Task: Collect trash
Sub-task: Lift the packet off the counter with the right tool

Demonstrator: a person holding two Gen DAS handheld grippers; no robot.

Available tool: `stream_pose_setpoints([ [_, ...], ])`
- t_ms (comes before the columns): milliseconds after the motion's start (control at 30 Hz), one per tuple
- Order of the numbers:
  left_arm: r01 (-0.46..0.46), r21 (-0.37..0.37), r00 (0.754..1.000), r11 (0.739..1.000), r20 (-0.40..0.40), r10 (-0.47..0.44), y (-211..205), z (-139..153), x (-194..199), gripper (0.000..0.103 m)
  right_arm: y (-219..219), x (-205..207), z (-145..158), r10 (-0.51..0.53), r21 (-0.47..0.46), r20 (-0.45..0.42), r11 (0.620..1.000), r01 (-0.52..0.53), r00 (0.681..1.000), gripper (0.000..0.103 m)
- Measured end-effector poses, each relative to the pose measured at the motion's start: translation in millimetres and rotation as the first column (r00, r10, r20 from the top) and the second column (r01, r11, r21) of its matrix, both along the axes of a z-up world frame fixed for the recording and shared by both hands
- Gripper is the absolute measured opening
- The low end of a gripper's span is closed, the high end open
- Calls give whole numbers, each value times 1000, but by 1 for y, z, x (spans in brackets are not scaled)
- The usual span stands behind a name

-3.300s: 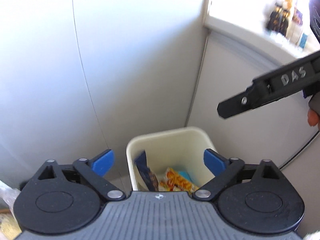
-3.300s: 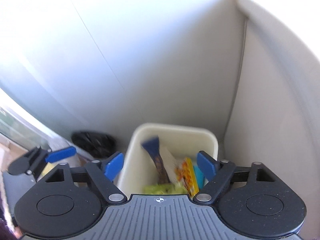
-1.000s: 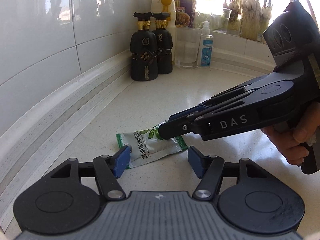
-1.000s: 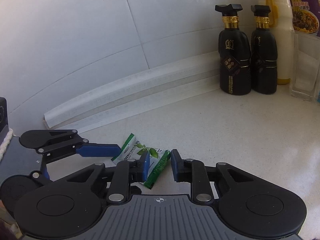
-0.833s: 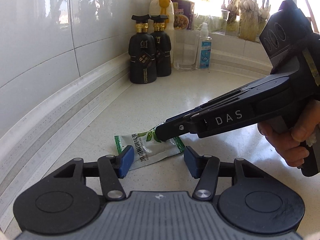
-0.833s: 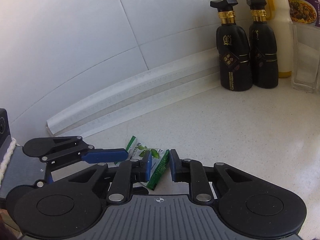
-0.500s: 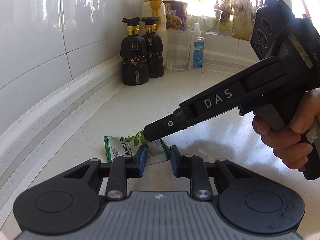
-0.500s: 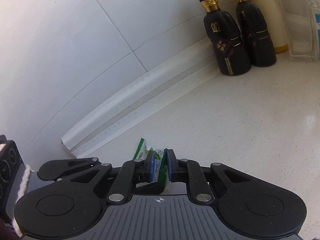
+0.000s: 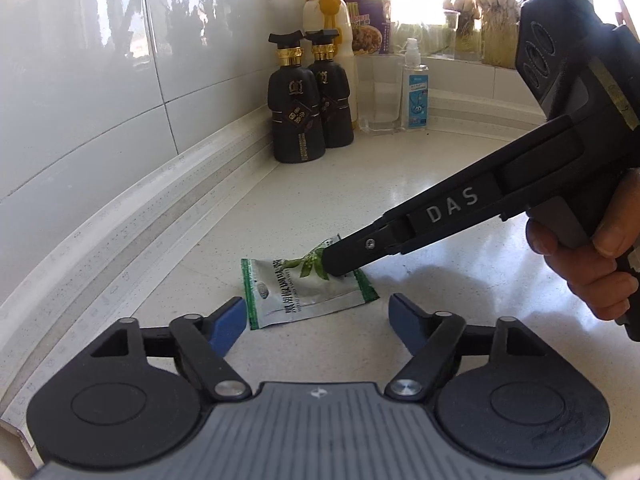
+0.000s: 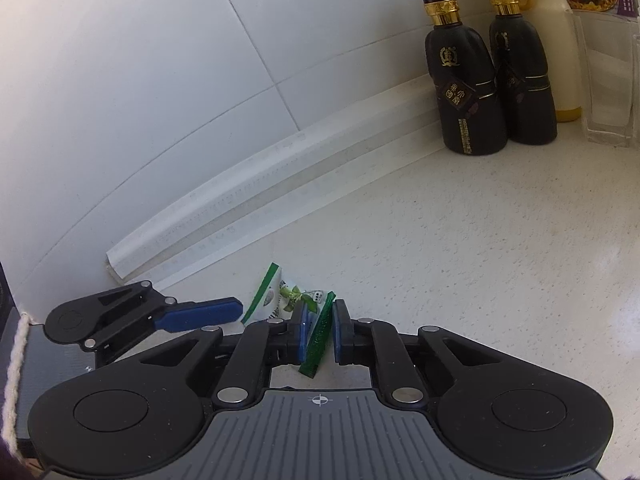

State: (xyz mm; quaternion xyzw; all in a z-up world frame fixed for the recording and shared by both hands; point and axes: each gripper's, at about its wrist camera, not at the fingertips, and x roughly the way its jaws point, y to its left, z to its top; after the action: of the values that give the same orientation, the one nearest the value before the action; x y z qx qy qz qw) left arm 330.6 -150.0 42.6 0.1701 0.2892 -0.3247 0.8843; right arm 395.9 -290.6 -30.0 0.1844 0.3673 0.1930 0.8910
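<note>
A green and white snack wrapper (image 9: 304, 294) lies on the white speckled counter (image 9: 420, 208). My right gripper (image 10: 319, 330) is shut on the wrapper's green edge (image 10: 318, 334) and pinches it upright; it also shows in the left wrist view (image 9: 340, 264), coming in from the right. My left gripper (image 9: 316, 322) is open, its blue fingers (image 9: 228, 320) on either side of the wrapper's near end, not touching it. One left finger shows in the right wrist view (image 10: 200, 314).
Two black bottles with gold collars (image 9: 310, 100) stand at the back against the tiled wall (image 9: 100, 80). Beside them are a yellow-capped white bottle (image 9: 326, 20), a glass (image 9: 386, 94) and a small spray bottle (image 9: 416, 88). A white moulding strip (image 10: 260, 208) runs along the wall's foot.
Both grippers left the bin and came to the counter. The right gripper closed on the wrapper. The left gripper narrowed half a second ago and has opened wide again.
</note>
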Motion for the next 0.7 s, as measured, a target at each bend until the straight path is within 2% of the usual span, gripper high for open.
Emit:
stream_pose_setpoints([
  [67, -6, -11, 1000, 1000, -19, 6, 2, -1, 6, 87, -5, -3, 1, 13, 29, 39, 999, -15, 999, 10],
  [200, 1, -48, 997, 999, -71, -5, 4, -1, 14, 86, -11, -5, 4, 45, 85, 56, 995, -50, 997, 8],
  [267, 9, -59, 997, 998, -75, -13, 5, -1, 14, 80, -10, -5, 6, 60, 84, 62, 994, -65, 996, 8],
  [300, 14, -64, 997, 998, -72, -19, 5, -1, 13, 71, -9, -5, 6, 61, 84, 60, 994, -66, 996, 8],
  [367, 7, -65, 998, 998, -64, -11, 4, 0, 12, 65, -8, -5, 6, 55, 91, 57, 994, -60, 997, 8],
  [433, -3, -68, 998, 998, -56, -1, 5, 0, 11, 51, -9, -7, 8, 50, 115, 61, 992, -57, 997, 8],
  [500, -13, -68, 998, 998, -55, 9, 7, 1, 10, 44, -10, -9, 12, 47, 127, 63, 990, -54, 997, 7],
  [700, -21, -53, 998, 998, -58, 18, 10, 8, -5, 39, -2, -24, 28, 63, 117, 68, 991, -71, 996, 7],
])
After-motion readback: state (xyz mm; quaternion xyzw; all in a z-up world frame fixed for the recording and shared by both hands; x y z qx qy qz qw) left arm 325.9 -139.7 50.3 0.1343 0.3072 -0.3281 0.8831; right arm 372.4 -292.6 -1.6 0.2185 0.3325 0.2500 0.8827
